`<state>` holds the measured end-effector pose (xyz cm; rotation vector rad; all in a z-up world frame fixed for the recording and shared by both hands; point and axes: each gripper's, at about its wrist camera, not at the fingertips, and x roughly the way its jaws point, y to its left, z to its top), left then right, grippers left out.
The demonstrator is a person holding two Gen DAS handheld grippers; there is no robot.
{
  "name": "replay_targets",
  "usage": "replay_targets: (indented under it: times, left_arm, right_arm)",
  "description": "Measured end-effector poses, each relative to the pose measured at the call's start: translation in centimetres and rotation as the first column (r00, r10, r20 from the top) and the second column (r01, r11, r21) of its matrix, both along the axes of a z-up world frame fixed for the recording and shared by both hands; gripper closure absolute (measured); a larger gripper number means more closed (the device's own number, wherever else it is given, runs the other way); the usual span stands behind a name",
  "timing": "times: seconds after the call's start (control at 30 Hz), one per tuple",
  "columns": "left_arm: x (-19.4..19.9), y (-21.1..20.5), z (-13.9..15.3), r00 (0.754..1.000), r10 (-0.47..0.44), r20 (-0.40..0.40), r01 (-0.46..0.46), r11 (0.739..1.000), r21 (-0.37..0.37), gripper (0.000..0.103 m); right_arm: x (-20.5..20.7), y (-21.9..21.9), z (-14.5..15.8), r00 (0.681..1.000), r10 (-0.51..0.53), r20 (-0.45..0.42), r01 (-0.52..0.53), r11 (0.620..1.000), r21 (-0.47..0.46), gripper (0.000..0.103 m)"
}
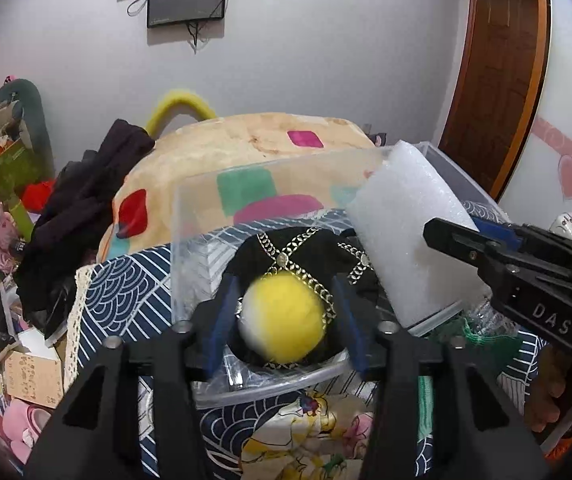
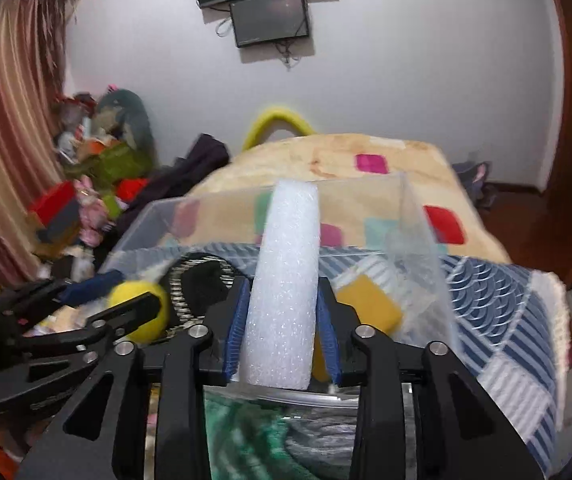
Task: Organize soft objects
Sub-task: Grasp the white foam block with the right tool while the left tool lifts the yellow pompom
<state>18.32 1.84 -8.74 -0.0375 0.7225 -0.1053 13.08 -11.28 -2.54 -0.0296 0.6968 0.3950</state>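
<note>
A clear plastic bin [image 1: 189,216] stands on the blue patterned cloth; it also shows in the right wrist view [image 2: 422,232]. My left gripper [image 1: 283,316] is open over the bin, with a blurred yellow and white ball [image 1: 281,316] loose between its blue pads and gaps on both sides. A black cloth with gold chain [image 1: 286,248] lies in the bin. My right gripper [image 2: 283,320] is shut on a white foam block [image 2: 286,280] above the bin's near rim. The foam [image 1: 410,232] and right gripper [image 1: 486,256] also show in the left wrist view. A yellow sponge [image 2: 370,304] lies in the bin.
A cream blanket with coloured squares [image 1: 253,140] is piled behind the bin. Dark clothes [image 1: 81,200] and clutter of boxes and toys [image 1: 1,168] lie at the left. A green net and plastic [image 2: 253,420] sit under the right gripper. A wooden door [image 1: 498,60] stands at right.
</note>
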Motion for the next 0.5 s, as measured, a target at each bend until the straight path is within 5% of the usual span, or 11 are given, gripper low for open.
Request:
replay_targets:
  times: [0.03,0.17,0.3,0.43,0.5]
  left_arm:
    - [0.0,0.0,-0.1,1.0,0.006,0.0,-0.006,1.0,-0.001,0.034]
    - [-0.2,0.2,-0.2,1.0,0.007,-0.003,-0.007,1.0,-0.014,0.032]
    - [-0.9,0.4,0.5,1.0,0.017,0.006,-0.017,1.0,-0.006,0.031]
    - [-2.6,0.9,2.0,0.998,0.027,0.059,-0.026,1.0,-0.013,0.008]
    - [-3.5,1.2,2.6,0.996,0.034,0.084,-0.033,0.999,-0.016,0.005]
  right_arm:
    - [-0.1,0.1,0.1,1.0,-0.002,0.008,0.003,1.0,-0.017,0.061]
    - [-0.7,-0.2,0.7,0.999,-0.016,0.046,0.018,0.999,-0.039,0.036]
    - [-1.8,-0.8,2.1,0.996,-0.026,0.085,0.031,0.998,-0.048,0.027]
    - [-2.8,-1.2,3.1,0.99,-0.039,0.138,0.046,0.998,-0.049,0.02]
    - [-3.5,-1.5,3.5,0.988,-0.039,0.151,0.047,0.998,-0.048,0.019]
